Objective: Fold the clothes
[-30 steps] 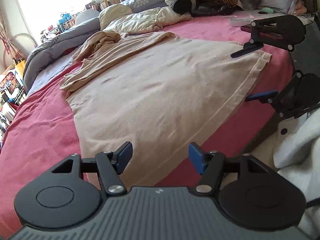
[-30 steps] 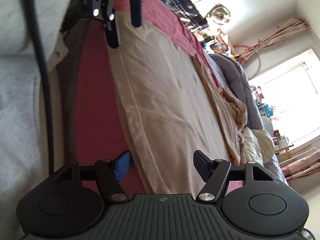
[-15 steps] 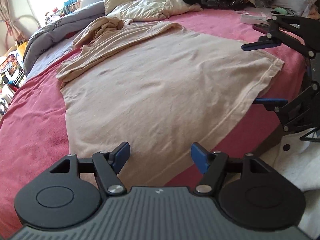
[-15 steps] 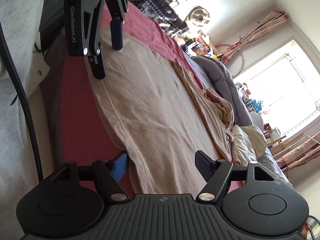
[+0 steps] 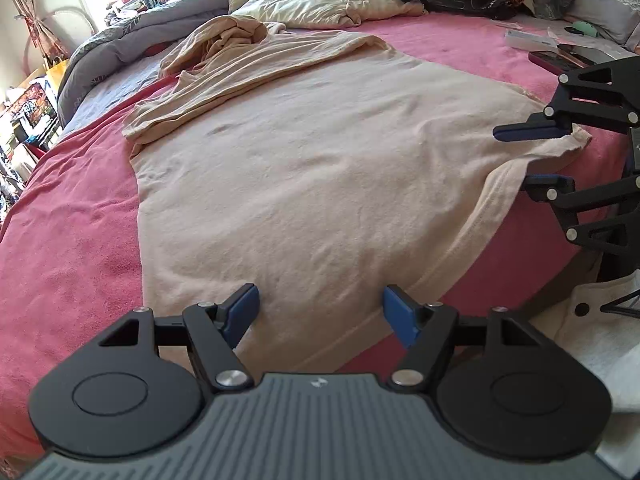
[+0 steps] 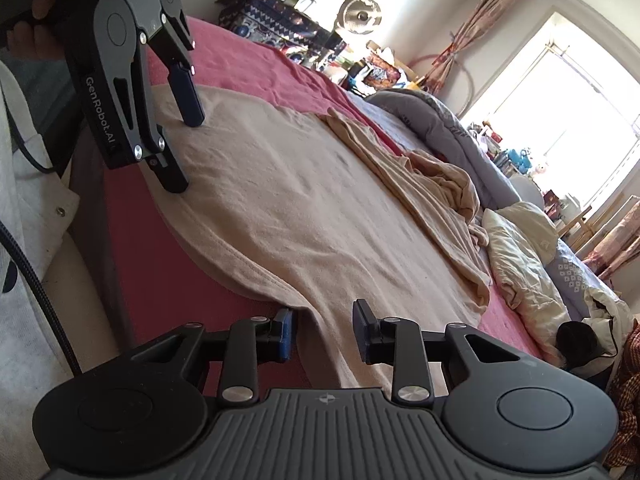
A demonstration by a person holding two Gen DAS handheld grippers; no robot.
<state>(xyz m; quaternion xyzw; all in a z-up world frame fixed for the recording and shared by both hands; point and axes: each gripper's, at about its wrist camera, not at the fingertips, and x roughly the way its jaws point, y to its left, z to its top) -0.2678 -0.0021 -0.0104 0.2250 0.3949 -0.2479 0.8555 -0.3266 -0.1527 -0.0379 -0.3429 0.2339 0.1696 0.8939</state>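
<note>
Here the beige shirt (image 5: 320, 168) is lying spread flat on the pink bed (image 5: 68, 240). The right gripper (image 6: 324, 332) has just been closing its fingers around the shirt's near corner, while the left gripper (image 5: 318, 312) is hovering spread wide over the hem, gripping nothing.

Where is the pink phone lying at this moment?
In the left wrist view the pink phone lies at the far right on the pink bedspread, beyond the beige shirt, just above the right gripper.
</note>
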